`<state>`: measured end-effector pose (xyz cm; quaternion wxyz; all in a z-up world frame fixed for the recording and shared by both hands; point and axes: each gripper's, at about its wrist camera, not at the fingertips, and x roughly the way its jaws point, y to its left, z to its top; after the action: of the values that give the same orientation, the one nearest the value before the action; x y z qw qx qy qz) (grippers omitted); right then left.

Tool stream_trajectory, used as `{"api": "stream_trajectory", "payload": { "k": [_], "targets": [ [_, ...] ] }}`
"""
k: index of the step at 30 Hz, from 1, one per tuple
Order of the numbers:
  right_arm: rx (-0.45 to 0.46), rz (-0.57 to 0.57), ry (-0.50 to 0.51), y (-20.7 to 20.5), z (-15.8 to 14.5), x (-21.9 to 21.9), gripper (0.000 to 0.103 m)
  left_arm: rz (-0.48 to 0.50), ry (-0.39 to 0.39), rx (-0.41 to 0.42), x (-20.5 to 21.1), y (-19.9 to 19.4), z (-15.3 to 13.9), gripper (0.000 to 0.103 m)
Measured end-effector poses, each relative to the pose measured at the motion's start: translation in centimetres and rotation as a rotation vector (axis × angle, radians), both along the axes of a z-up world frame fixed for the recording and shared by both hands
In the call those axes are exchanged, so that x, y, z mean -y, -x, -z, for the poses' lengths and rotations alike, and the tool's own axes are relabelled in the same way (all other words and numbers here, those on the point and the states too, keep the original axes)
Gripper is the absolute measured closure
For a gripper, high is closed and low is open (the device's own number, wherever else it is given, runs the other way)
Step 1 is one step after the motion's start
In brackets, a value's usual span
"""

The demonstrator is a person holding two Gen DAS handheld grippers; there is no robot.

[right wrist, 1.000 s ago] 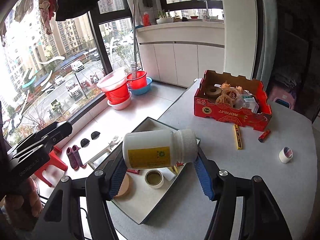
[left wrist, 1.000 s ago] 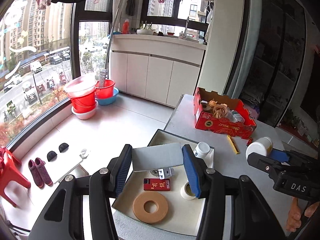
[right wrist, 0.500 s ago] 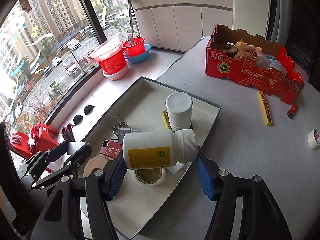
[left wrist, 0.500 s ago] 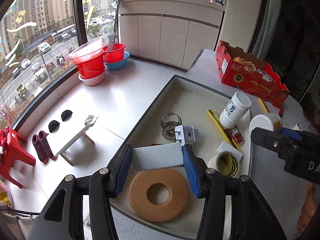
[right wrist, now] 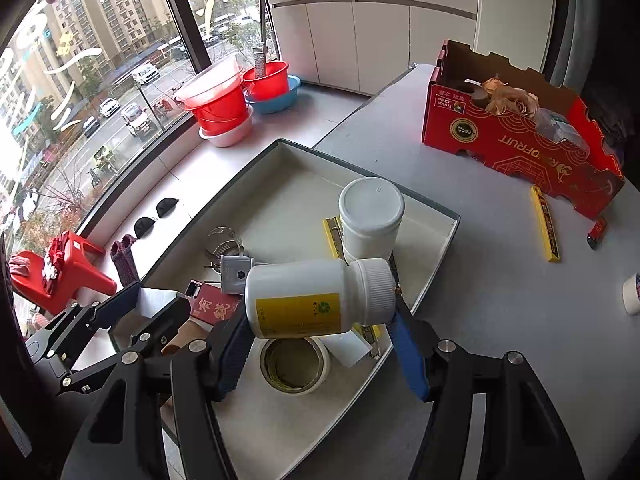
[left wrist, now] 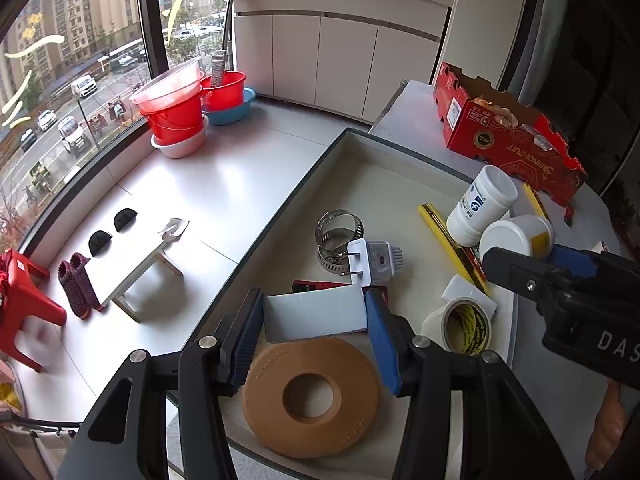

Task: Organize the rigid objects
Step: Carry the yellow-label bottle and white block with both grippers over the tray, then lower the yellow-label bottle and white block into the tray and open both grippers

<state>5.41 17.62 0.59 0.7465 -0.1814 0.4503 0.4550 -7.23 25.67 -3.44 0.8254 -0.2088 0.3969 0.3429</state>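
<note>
My left gripper (left wrist: 316, 316) is shut on a small grey box (left wrist: 316, 316) and holds it low over the near end of the grey tray (left wrist: 384, 148), just above a tan ring (left wrist: 312, 396). My right gripper (right wrist: 320, 328) is shut on a white bottle with a yellow label (right wrist: 316, 300), held sideways over the tray's right side, above a tape roll (right wrist: 294, 364). In the tray lie an upright white bottle (right wrist: 370, 212), a plug adapter (left wrist: 372, 262), hose clamps (left wrist: 338, 232), a red packet (right wrist: 212, 306) and a yellow cutter (left wrist: 448, 244).
A red cardboard fruit box (right wrist: 516, 140) stands at the table's far right. A yellow cutter (right wrist: 544, 224), a red lighter (right wrist: 597, 232) and a small tape roll (right wrist: 632, 294) lie on the table. The floor drops off left of the tray, with red buckets (left wrist: 176, 108).
Both grippers have come down and forward over the tray with their loads. The grey box now hangs just above the tan ring; the yellow-label bottle is lower, above the tape roll.
</note>
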Motion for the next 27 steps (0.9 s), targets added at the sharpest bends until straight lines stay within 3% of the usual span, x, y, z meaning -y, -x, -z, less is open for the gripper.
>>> {"api": "stream_trajectory", "payload": {
  "k": [24,27],
  "targets": [
    [0.032,0.018,0.054,-0.8,1.8,-0.7,0.038,0.001,0.019,-0.058,0.2,-1.8,1.5,0.047],
    [0.043,0.011,0.047,-0.6,1.5,-0.6,0.037,-0.007,0.011,-0.058,0.3,-1.6,1.4,0.023]
  ]
}}
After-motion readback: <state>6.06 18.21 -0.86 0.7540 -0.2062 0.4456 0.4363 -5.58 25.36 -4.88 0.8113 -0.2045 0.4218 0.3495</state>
